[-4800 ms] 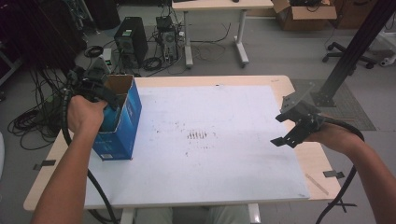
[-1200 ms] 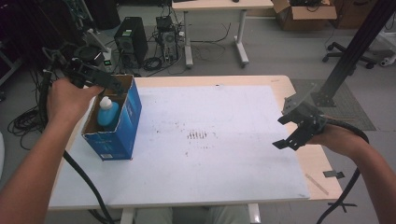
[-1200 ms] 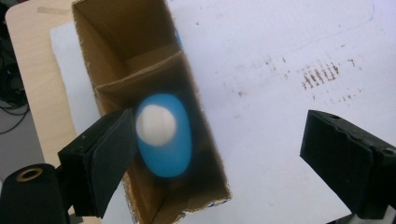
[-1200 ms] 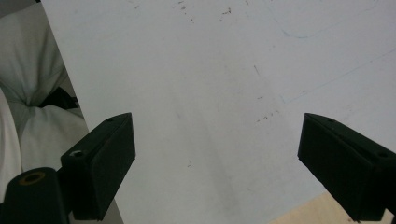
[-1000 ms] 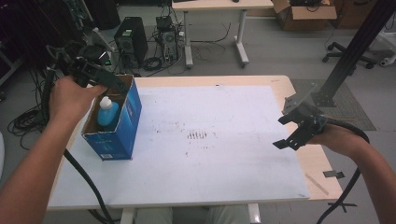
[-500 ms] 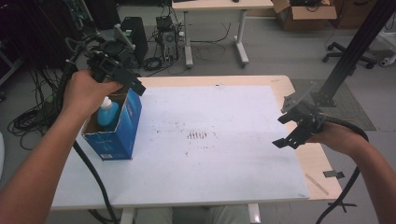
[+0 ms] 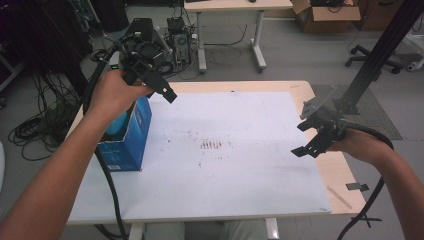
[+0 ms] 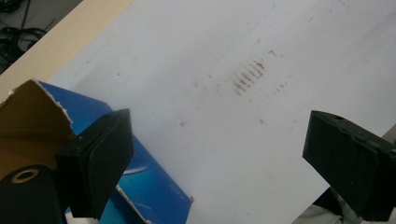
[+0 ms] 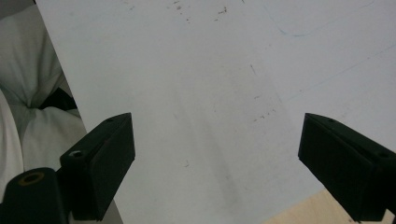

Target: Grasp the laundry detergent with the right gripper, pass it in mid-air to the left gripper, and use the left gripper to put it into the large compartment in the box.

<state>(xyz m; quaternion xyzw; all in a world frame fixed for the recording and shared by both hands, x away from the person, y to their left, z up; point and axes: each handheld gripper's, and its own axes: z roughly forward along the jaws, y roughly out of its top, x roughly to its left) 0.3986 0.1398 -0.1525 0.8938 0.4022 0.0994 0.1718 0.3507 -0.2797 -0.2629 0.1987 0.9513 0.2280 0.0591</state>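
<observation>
High view showed the left tongs held up in the person's left hand, above the far left part of the surface, with the jaws spread and nothing between them. Below that hand stood an open blue box near the left edge of the white sheet that covered most of the surface. Something pale blue sat inside the box, mostly hidden by the hand, so what it was could not be told. A patch of short dark marks lay near the middle of the sheet.

The right tongs hung over the right edge of the sheet, gripped by the right hand, jaws spread wide and empty, with a black cable trailing down past the surface edge.

Left gripper view looked down between two parted black jaws at the sheet, the dark marks and the box, whose torn brown flap sat at the left, behind the left jaw.

Right gripper view had its two jaws far apart over bare white sheet, with pale cloth beyond the sheet's edge at the left
</observation>
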